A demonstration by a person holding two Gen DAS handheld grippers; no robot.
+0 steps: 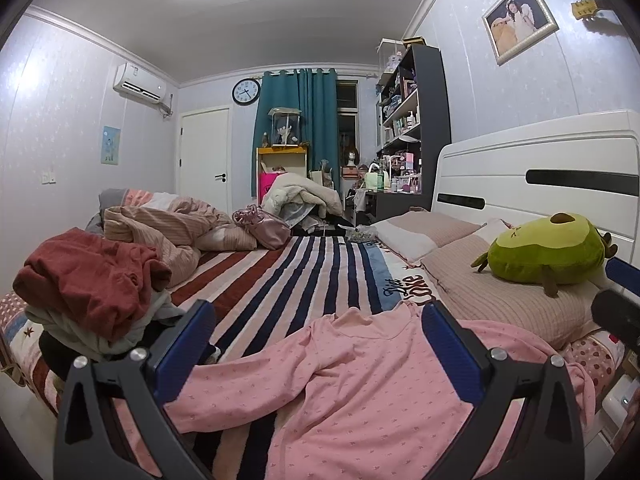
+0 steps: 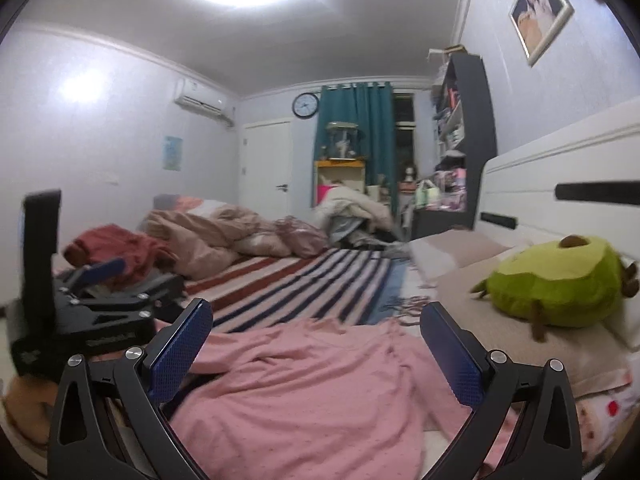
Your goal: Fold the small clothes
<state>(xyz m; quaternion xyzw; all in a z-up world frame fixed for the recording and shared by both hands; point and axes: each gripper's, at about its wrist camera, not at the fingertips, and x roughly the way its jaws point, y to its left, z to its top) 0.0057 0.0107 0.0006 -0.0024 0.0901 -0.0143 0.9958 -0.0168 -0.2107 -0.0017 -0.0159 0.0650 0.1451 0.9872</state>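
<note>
- The bed (image 1: 304, 264), under a sheet striped navy, white and red, fills most of both views; its white headboard (image 1: 540, 168) stands at 3 o'clock.
- Dark script is printed on the sheet (image 1: 406, 286) near the pillows; it is upside down to the camera and I cannot read it with certainty.
- A rumpled beige-pink duvet (image 1: 172, 220) lies at the far left of the mattress, around 10 o'clock.
- The pink garment (image 1: 360, 380), a small long-sleeved top with a fine dotted print, lies spread and wrinkled on the near part of the bed at 6 o'clock. Its neckline (image 1: 384, 316) points away from the cameras toward the far wall, so its long axis runs from near edge to far end; one sleeve trails toward 8 o'clock.
- A heap of clothes (image 1: 92, 284), rust-red on top of grey, sits at 9 o'clock, well apart from the pink top.
- A green avocado plush (image 1: 548, 248) rests on a striped pillow (image 1: 500, 300) at 3 o'clock.
- The left gripper (image 1: 318, 340) hovers above the garment, jaws spread wide with nothing between them; the right wrist view shows it (image 2: 80, 312) at 9 o'clock.
- The right gripper (image 2: 316, 340) likewise has its blue-padded fingers (image 2: 180, 348) wide apart, empty, over the pink cloth.
- A round wall clock (image 1: 247, 91) hangs at 12 o'clock beside the teal curtain (image 1: 304, 128); its numerals are too small to read.
</note>
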